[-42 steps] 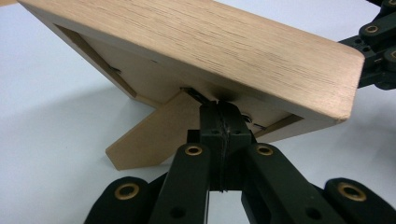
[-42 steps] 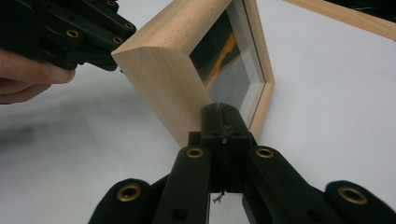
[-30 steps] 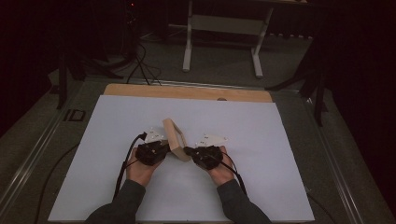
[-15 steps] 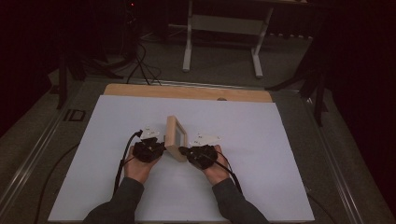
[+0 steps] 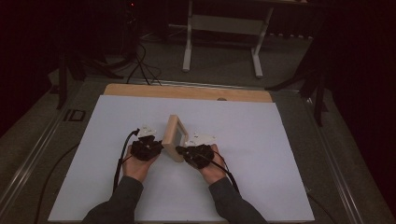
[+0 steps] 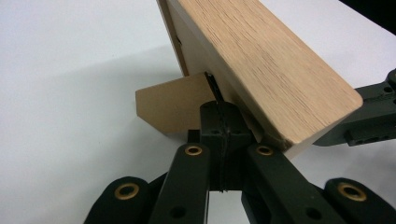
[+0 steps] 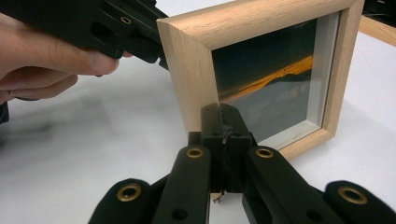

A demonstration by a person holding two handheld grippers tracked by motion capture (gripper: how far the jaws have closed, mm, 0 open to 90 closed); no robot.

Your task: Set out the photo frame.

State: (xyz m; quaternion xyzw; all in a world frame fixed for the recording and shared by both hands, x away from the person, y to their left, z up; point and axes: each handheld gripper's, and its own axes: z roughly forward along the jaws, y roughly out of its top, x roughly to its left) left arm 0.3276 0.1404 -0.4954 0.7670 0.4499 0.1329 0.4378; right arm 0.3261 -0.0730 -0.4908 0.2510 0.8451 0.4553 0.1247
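White table point(image 5: 261, 140) | both claws closed | frame point(image 7: 261, 79) glass in right gripper view

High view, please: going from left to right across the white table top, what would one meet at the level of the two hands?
Left hand → left gripper → wooden picture frame, standing on the white table top → right gripper → right hand.
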